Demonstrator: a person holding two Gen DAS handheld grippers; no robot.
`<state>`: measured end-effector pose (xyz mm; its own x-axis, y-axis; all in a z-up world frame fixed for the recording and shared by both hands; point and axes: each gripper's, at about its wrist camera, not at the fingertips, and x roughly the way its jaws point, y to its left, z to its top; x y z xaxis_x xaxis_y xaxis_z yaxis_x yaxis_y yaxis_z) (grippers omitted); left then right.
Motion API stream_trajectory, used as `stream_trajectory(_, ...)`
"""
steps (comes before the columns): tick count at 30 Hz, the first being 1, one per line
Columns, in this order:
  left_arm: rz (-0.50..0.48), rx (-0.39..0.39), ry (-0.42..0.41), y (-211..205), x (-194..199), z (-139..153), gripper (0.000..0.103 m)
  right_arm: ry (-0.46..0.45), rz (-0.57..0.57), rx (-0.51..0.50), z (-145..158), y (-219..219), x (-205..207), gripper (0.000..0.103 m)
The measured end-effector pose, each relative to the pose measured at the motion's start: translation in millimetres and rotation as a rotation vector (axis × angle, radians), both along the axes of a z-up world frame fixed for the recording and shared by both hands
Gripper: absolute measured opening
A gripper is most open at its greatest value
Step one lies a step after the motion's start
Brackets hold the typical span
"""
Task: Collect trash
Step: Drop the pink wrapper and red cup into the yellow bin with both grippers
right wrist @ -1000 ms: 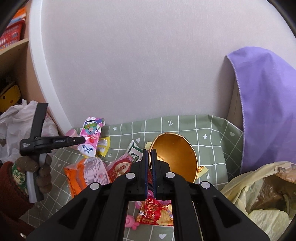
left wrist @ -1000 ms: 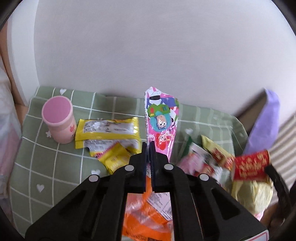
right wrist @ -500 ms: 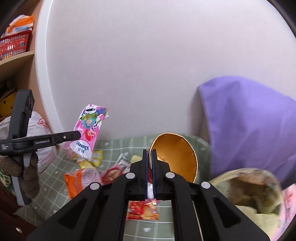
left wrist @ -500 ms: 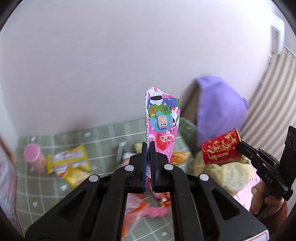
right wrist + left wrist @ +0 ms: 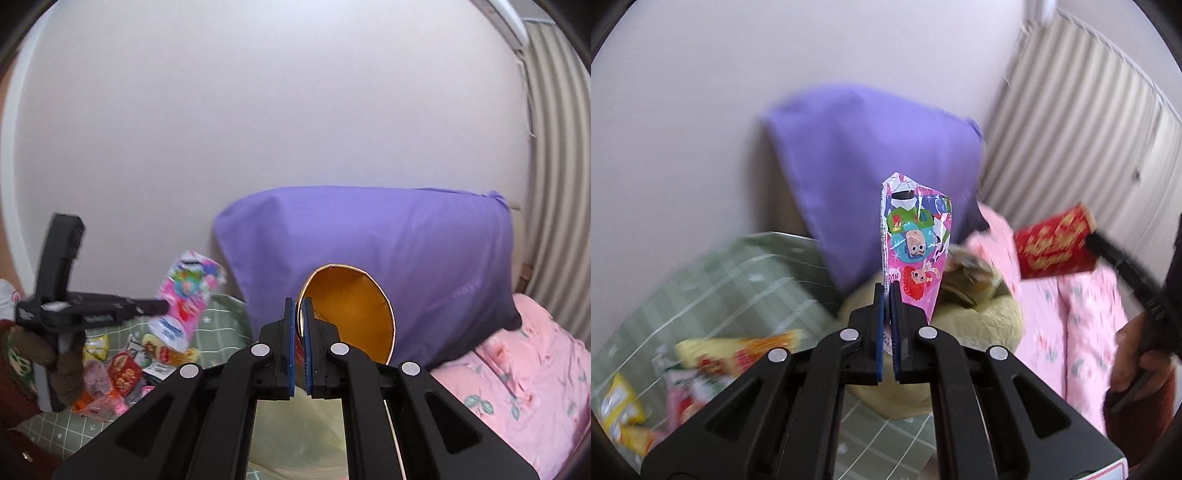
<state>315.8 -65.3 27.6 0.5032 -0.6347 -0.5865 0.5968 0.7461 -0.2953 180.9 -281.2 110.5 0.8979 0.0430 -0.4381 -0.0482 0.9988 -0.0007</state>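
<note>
My left gripper [image 5: 886, 291] is shut on a pink cartoon-printed snack wrapper [image 5: 916, 251] and holds it upright in the air, in front of the yellow-green trash bag [image 5: 982, 314]. My right gripper [image 5: 300, 306] is shut on the rim of a red paper cup with a gold inside [image 5: 351, 314], held over the bag's opening [image 5: 299, 435]. The cup also shows at the right of the left wrist view [image 5: 1052, 247]. The wrapper shows in the right wrist view [image 5: 188, 295] with the left gripper [image 5: 162, 304].
Several snack wrappers [image 5: 122, 369] lie on the green checked tablecloth [image 5: 720, 280]. A purple pillow [image 5: 369, 258] leans on the white wall. A pink floral bedcover [image 5: 535, 369] lies to the right. A ribbed radiator [image 5: 1089, 129] stands beyond.
Both grippers have swung right, away from the table and toward the trash bag, each carrying its item. The table litter has slid to the left of both views.
</note>
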Motion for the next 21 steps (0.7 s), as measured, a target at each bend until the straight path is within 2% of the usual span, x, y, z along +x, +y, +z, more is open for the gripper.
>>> stream_trajectory(3,-0.097,0.064,0.021,-60.4,10.0,-20.0,0.003,0.009,-0.047,0.036,-3.3,-20.9,-1.8,0.006)
stream_trajectory(6,-0.191,0.193,0.062,-105.9,9.7,-55.0,0.003,0.029,-0.060,0.074,-11.3,-32.5,4.0,0.006)
stream_trajectory(10,-0.328,0.245,0.183,-113.5,-16.9,-87.0,0.003,0.079,-0.034,0.086,-32.1,-33.2,18.6,0.006)
stream_trajectory(13,-0.330,0.237,0.219,-104.5,-22.9,-93.3,0.003,0.152,-0.008,0.126,-59.4,-28.5,35.4,0.006)
stream_trajectory(16,-0.278,0.221,0.229,-90.4,-16.7,-93.2,0.003,0.237,0.017,0.148,-95.6,-18.9,47.5,0.006)
stream_trajectory(21,-0.236,0.228,0.237,-76.8,-18.6,-93.3,0.003,0.308,0.016,0.157,-130.7,-12.3,52.8,0.006)
